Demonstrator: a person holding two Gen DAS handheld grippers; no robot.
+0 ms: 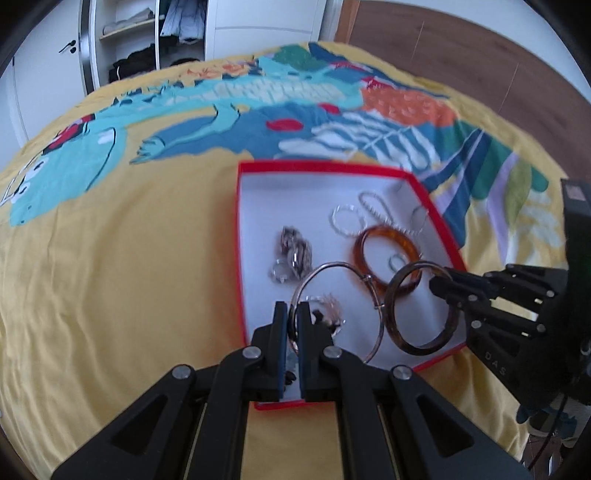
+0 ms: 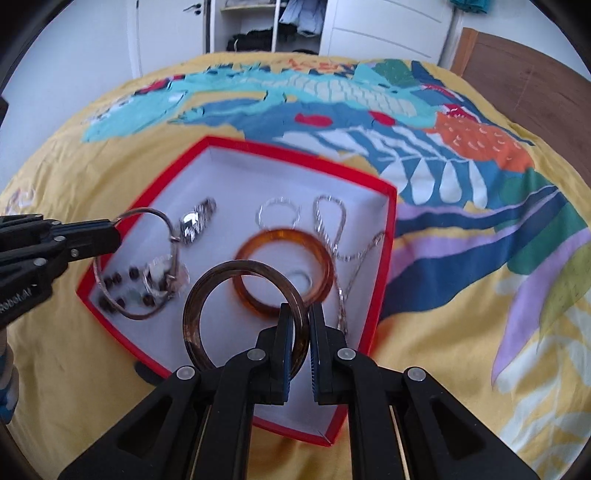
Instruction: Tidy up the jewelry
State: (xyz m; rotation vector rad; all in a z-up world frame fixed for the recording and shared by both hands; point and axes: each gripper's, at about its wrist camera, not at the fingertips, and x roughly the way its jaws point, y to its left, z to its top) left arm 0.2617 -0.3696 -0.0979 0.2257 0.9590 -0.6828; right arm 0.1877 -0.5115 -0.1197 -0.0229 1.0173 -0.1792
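A red box with a white floor (image 1: pixel 255 206) (image 2: pixel 229 173) lies on the bed and holds jewelry. My left gripper (image 1: pixel 293 314) is shut on a thin metal hoop bangle (image 1: pixel 373 291) (image 2: pixel 166 221) and holds it over the box. My right gripper (image 2: pixel 301 317) (image 1: pixel 437 282) is shut on a dark tortoiseshell bangle (image 2: pixel 207 288) (image 1: pixel 417 347) and holds it upright above the box. In the box lie an amber bangle (image 1: pixel 369 236) (image 2: pixel 321 254), a silver watch (image 1: pixel 295 247) (image 2: pixel 197 218), silver chains (image 1: pixel 373 206) (image 2: pixel 328 218), a small ring (image 1: pixel 397 260) and a dark bead bracelet (image 2: pixel 125 291).
A yellow bedspread with a colourful print (image 1: pixel 110 258) (image 2: pixel 480 295) covers the bed. A wooden headboard (image 1: pixel 480 62) stands at the right. An open wardrobe with clothes (image 1: pixel 147 37) (image 2: pixel 266 22) stands behind the bed.
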